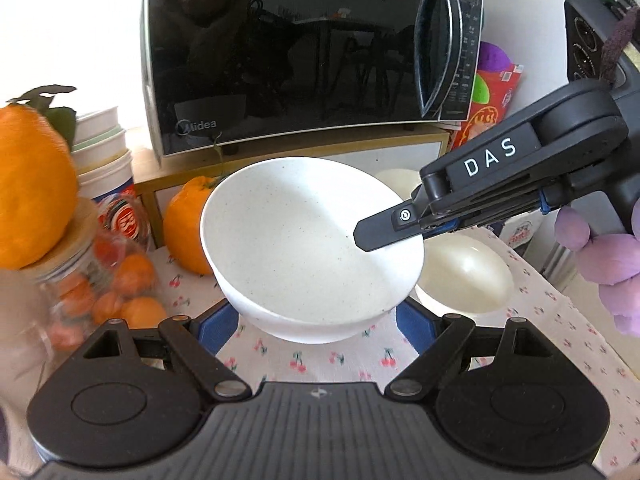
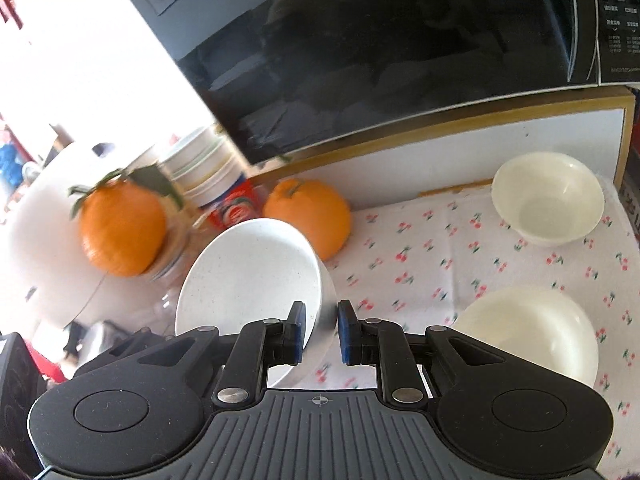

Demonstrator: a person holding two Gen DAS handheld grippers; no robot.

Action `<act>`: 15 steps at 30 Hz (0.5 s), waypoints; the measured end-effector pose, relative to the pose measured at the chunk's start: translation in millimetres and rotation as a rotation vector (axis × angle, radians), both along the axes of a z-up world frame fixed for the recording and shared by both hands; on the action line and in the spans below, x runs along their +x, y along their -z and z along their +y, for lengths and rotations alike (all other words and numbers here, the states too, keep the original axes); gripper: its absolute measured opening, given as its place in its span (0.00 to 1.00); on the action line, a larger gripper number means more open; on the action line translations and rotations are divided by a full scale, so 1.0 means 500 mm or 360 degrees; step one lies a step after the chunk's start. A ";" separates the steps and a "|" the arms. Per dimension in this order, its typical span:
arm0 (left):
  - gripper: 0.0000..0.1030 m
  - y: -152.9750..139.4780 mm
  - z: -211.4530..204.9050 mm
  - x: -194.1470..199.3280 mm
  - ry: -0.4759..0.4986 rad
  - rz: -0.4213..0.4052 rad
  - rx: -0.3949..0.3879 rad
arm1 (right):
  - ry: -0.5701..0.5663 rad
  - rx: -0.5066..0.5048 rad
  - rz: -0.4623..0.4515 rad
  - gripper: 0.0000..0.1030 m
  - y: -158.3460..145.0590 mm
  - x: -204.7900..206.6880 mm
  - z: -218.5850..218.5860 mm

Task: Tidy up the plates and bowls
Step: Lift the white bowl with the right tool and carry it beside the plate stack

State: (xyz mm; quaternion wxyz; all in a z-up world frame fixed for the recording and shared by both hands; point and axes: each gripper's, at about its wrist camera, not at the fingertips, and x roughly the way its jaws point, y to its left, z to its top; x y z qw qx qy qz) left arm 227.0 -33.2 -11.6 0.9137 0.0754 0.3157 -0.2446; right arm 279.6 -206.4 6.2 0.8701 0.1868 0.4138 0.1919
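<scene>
Right tongs [image 2: 320,330] pinch the white bowl's [image 1: 304,248] rim; left tongs [image 1: 316,320] spread wide beneath it.

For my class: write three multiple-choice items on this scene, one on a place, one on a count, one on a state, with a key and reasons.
1. Where does the large orange with leaves sit?
A. on a jar lid
B. inside a bowl
C. on the microwave

2. How many cream bowls rest on the cherry-print cloth?
A. one
B. two
C. four

3. How is the speckled white bowl held?
A. lying free
B. right gripper pinching its rim
C. left gripper clamping its rim

Key: A, it tops the jar; B, near cream bowl and far cream bowl; C is wrong, B right: pads straddle the rim.
</scene>
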 end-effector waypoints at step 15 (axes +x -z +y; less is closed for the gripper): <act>0.79 -0.009 0.069 -0.137 -0.0069 0.0179 0.0063 | -0.0253 -0.0022 0.0043 0.17 -0.022 -0.099 0.082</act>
